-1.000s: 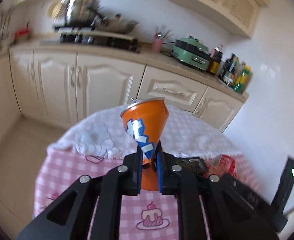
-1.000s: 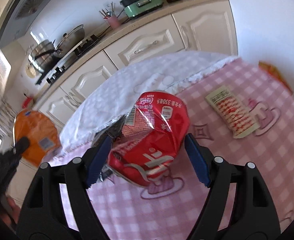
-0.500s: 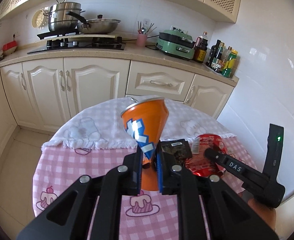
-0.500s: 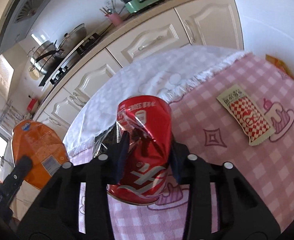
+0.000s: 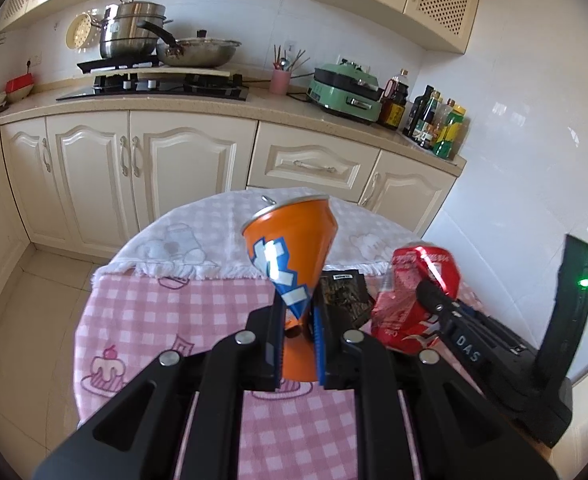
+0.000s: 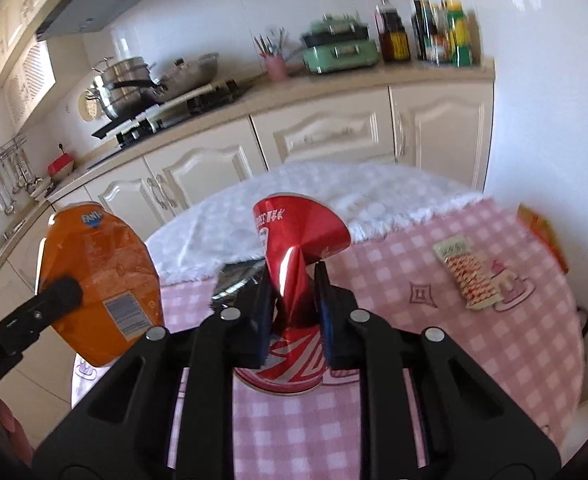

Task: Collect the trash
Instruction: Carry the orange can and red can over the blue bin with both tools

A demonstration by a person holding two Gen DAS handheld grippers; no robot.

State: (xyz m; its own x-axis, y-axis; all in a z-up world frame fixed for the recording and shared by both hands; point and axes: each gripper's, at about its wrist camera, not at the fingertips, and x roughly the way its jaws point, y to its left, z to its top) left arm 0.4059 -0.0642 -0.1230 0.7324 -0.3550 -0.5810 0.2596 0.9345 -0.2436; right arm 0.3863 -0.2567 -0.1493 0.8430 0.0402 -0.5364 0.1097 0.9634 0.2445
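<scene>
My left gripper is shut on a crushed orange soda can and holds it above the round table. The same orange can shows at the left of the right wrist view. My right gripper is shut on a crushed red cola can, squeezed flat at its middle and held above the table. The red can also shows to the right in the left wrist view, with the right gripper's fingers on it.
The round table has a pink checked cloth and a white towel. A dark wrapper lies behind the cans. A red-and-cream snack packet and an orange wrapper lie at the right. Kitchen cabinets stand behind.
My right gripper has closed tight on the red can, crushing its middle, and raised it upright. The left gripper keeps holding the orange can; its view has shifted slightly.
</scene>
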